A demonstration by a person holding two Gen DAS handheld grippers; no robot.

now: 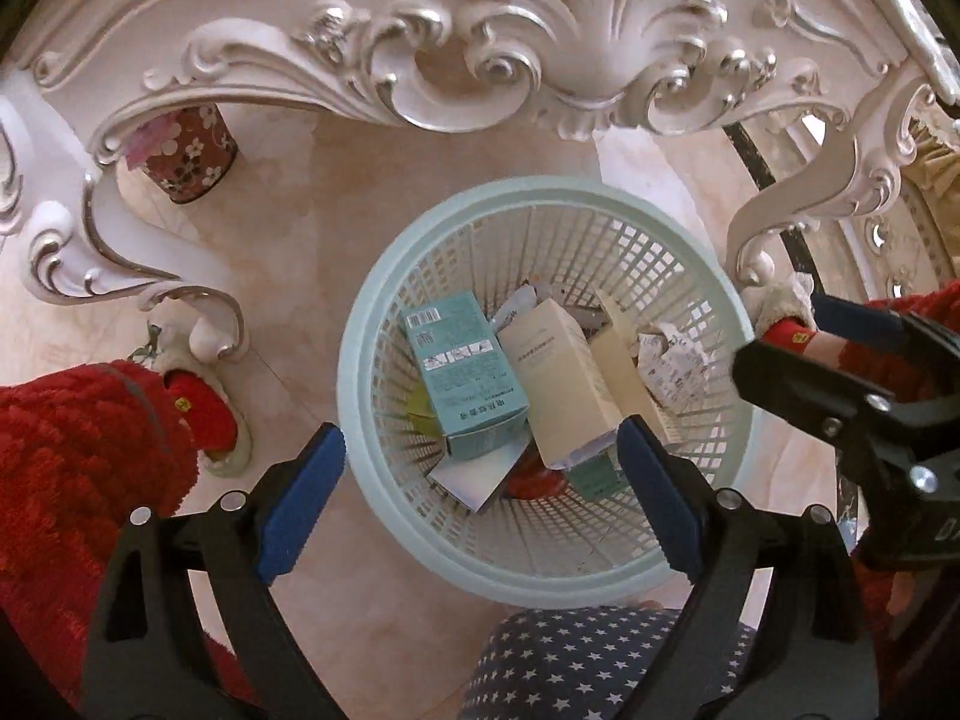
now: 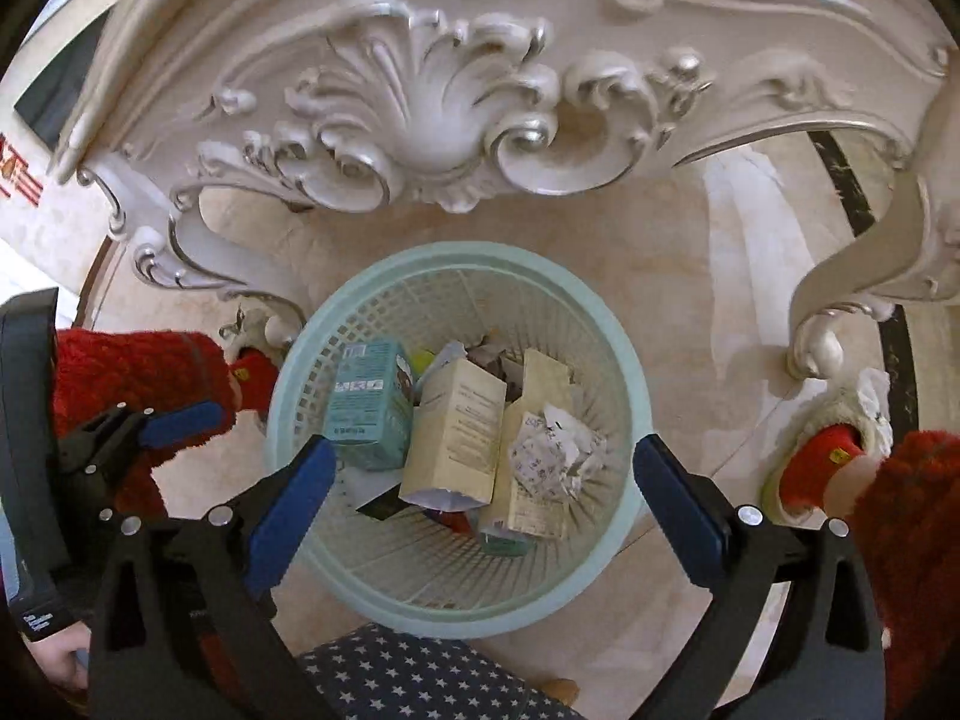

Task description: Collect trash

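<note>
We hold the left gripper (image 1: 480,480) above the basket (image 1: 360,396) with its 2 blue pads (image 1: 300,510) spread wide and nothing between them. Our right gripper (image 2: 480,492) hangs over the same basket (image 2: 630,420), jaws likewise wide apart and empty; in the left view it shows at the right edge (image 1: 840,348), and there we cannot tell how its jaws stand. Inside the mint lattice basket the trash lies piled: a teal box (image 1: 462,372) on the left, a cream box (image 1: 558,384) touching it in the middle, a second cream box (image 2: 540,450) to the right, and a crumpled receipt (image 2: 558,450) on top of that one. A white sheet (image 1: 474,474) pokes out beneath the teal box. The basket stands on a marbled floor (image 1: 300,276), just in front of an ornate white carved table (image 1: 540,30) whose curled legs flank it. A floral tin (image 1: 186,156) sits on the floor beyond the left leg. Red fuzzy slippers (image 1: 72,438) show at both sides, and star-print fabric (image 1: 570,654) lies at the bottom edge.
</note>
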